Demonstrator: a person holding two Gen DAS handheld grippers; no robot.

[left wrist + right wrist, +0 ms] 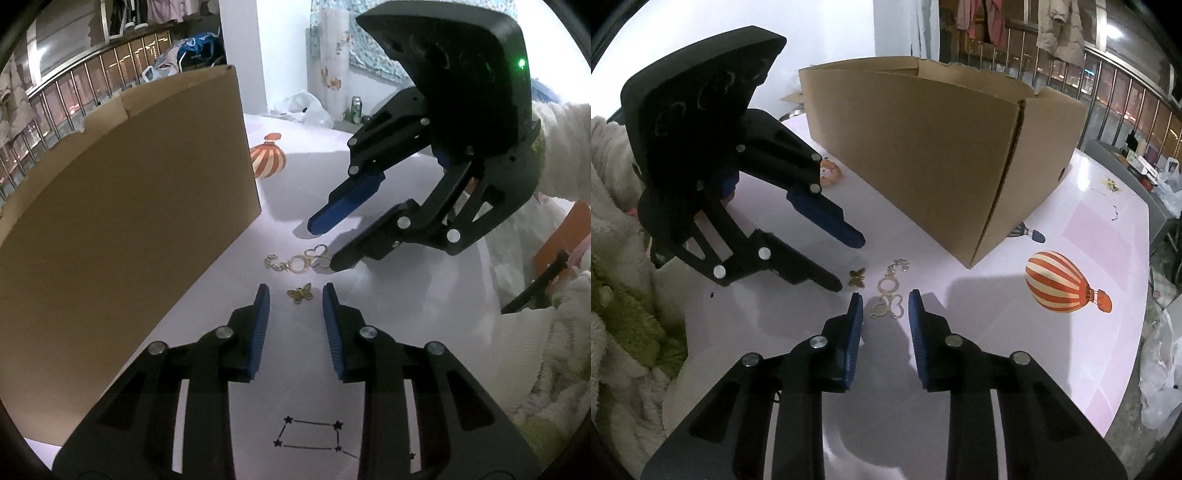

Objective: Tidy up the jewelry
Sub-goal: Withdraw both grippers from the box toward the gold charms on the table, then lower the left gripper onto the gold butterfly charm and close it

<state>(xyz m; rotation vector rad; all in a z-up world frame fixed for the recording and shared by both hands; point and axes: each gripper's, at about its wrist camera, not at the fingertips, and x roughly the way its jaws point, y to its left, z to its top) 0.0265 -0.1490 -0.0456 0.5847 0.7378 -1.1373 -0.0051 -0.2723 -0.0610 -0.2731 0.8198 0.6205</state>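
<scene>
A small gold butterfly charm lies on the pale table. Just beyond it lies a gold chain piece with a ring and a double heart-shaped loop. My left gripper is low over the table and open. The butterfly sits between its blue fingertips, untouched. My right gripper is open too. Its tips straddle the heart loop, pads apart from it.
A large cardboard box stands close behind the jewelry. The table cover has a printed striped balloon and a star pattern. Fluffy sleeves hold both grippers. Plastic bags lie by the right table edge.
</scene>
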